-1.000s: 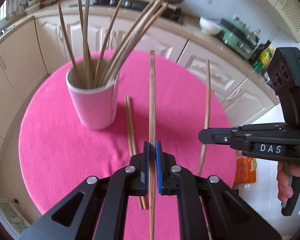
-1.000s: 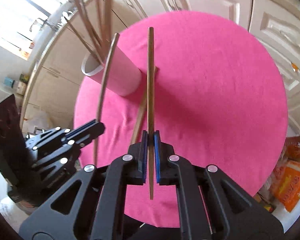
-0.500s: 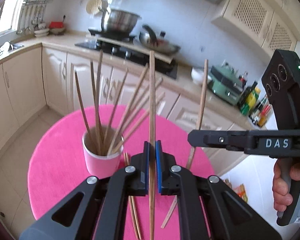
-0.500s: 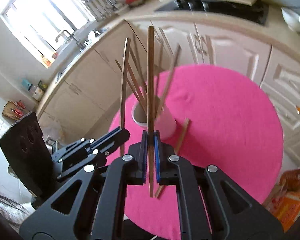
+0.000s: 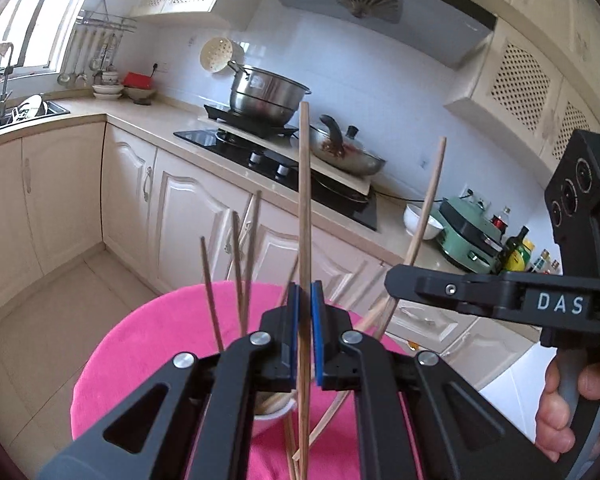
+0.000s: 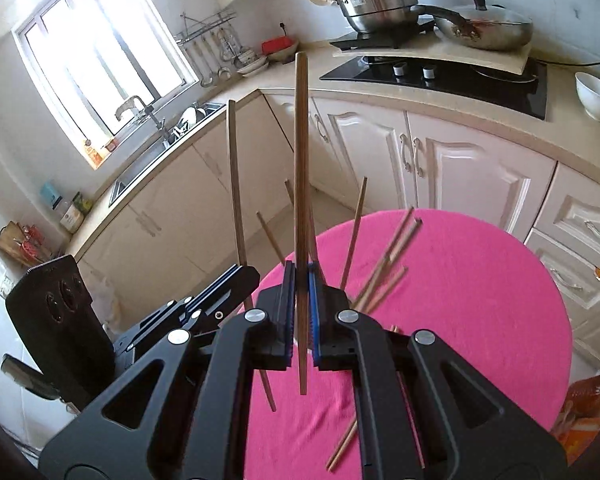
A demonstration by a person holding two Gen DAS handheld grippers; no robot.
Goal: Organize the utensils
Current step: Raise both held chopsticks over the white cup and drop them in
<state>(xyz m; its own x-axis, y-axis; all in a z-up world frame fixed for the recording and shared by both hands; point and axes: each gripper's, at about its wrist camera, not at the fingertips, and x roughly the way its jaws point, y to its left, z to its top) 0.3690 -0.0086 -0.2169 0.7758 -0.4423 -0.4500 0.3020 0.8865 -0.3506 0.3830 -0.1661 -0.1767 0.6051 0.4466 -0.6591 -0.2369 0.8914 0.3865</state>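
we hold one chopstick (image 5: 303, 208) upright in our left gripper (image 5: 304, 336), pads clamped on it, above the white cup (image 5: 274, 410) already bristling with chopsticks. our right gripper (image 6: 299, 320) pinches a second chopstick (image 6: 300, 168) the same way. most sticks look sorted; we judge these two, plus a few loose chopsticks (image 6: 342, 446) lying on the pink tablecloth (image 6: 480, 300) beside the cup, remain

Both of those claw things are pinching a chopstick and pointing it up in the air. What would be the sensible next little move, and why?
Probably lower the left gripper so its chopstick drops into the cup just below it. That chopstick is upright and clamped between shut jaws, and the cup already holds several others. The right gripper, shut on its own chopstick, would likely follow.
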